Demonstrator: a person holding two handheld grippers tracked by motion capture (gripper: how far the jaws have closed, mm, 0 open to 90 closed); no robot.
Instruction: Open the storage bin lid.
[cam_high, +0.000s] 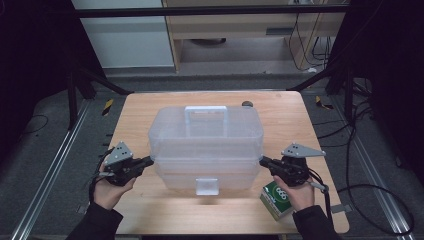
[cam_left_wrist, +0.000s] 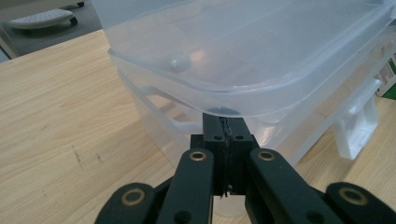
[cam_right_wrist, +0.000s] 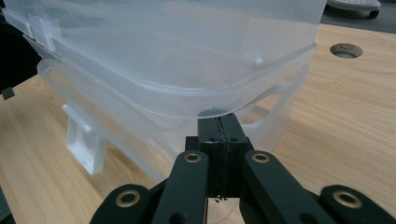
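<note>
Translucent plastic box (cam_high: 205, 145) is seen at mid-table (cam_high: 145, 107): a domed lid with a white handle (cam_high: 205, 114) on top, stacked tiers below, and a white latch (cam_high: 206, 186) on the near side. Left gripper (cam_high: 148, 161) is closed, jaws pressed together with nothing between them; its tip is tucked under the lid rim at the box's left end. Right gripper (cam_high: 263, 161) is likewise closed on nothing, its tip set under the rim at the right end. Long axis of the box is laid left-to-right across the table, latch facing the person. A green carton (cam_high: 276, 199) is noted near the right hand.
</note>
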